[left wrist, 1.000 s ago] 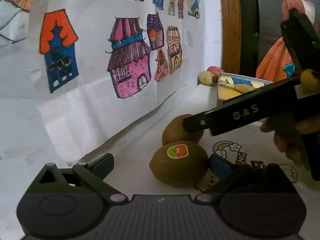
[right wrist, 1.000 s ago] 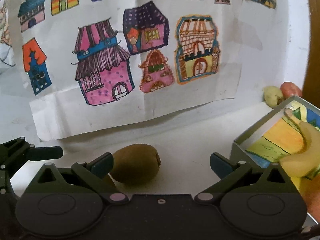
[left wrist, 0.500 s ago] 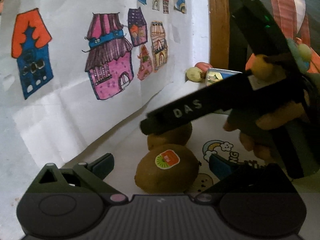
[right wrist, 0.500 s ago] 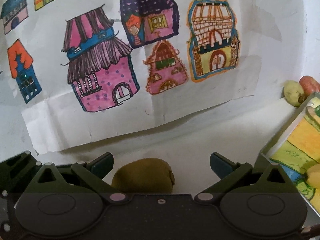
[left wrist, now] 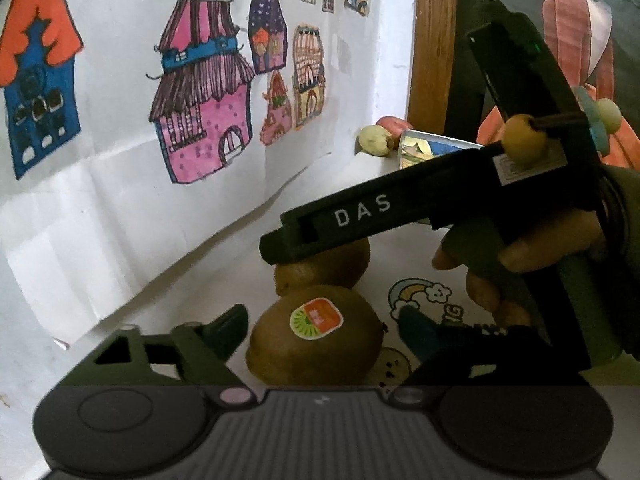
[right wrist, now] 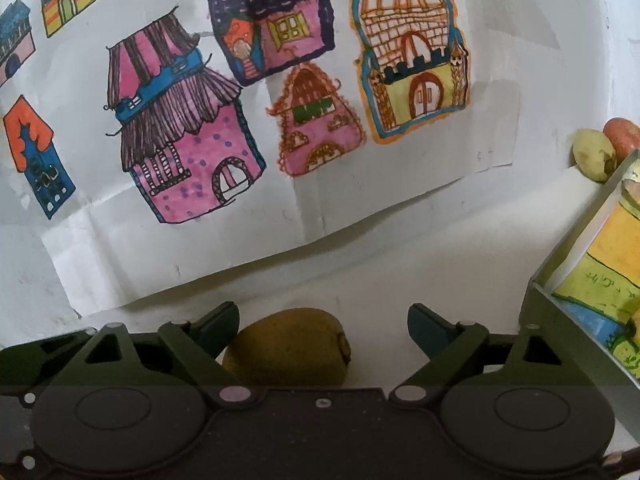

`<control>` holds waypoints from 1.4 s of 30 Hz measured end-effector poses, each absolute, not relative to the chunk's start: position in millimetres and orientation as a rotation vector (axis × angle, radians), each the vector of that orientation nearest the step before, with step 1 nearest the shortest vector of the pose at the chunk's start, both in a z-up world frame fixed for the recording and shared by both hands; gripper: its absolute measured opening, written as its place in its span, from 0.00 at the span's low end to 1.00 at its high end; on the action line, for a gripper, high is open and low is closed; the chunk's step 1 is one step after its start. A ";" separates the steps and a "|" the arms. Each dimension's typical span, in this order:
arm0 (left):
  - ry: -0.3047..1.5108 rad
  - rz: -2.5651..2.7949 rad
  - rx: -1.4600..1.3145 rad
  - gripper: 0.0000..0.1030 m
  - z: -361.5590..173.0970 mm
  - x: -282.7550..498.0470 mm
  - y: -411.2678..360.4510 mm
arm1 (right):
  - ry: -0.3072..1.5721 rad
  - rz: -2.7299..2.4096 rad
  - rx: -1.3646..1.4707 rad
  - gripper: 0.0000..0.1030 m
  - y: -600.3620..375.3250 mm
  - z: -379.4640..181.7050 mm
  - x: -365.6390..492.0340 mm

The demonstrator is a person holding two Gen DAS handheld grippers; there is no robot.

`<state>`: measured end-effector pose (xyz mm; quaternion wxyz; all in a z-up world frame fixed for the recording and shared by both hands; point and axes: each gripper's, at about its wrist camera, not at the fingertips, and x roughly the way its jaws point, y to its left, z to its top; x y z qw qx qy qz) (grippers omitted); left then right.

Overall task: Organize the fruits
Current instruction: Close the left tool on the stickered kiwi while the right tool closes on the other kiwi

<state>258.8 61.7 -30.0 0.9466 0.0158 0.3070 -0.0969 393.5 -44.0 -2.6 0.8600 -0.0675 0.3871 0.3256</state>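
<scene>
The left gripper (left wrist: 320,326) is gaping wide around the stickered kiwi (left wrist: 314,342) lying on the white tabletop (left wrist: 224,292). The right gripper (right wrist: 323,326) is likewise spread wide, straddling the plain kiwi (right wrist: 286,346) just behind it.

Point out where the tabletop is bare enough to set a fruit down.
Bare white tabletop lies between the plain kiwi, the wall drawing and the box. It is crowded around the stickered kiwi, with both grippers there.

A brown kiwi with a sticker (left wrist: 314,340) lies on its side on the white surface, touching a second, plain kiwi (left wrist: 326,270) just behind it.
</scene>
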 end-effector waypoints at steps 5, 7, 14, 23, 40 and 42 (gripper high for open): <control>0.629 -0.180 -0.005 0.67 -30.9 261.4 67.9 | 0.815 0.690 -0.131 0.87 -44.0 -2.8 393.8; 0.618 -0.173 -0.018 0.67 -31.0 261.4 70.1 | 0.818 0.690 -0.126 0.87 -44.6 -3.0 393.8; 0.629 -0.135 -0.028 0.67 -30.0 256.6 70.0 | 0.821 0.691 -0.109 0.87 -46.7 -3.0 390.8; 0.646 -0.075 -0.050 0.67 -28.1 239.5 74.0 | 0.821 0.688 -0.087 0.87 -50.3 -4.6 386.8; 0.638 -0.004 -0.104 0.67 -26.7 210.0 83.3 | 0.797 0.694 -0.143 0.87 -47.1 -2.8 373.9; 0.634 -0.002 -0.104 0.67 -26.7 207.9 84.2 | 0.781 0.698 -0.179 0.87 -42.5 -3.8 369.7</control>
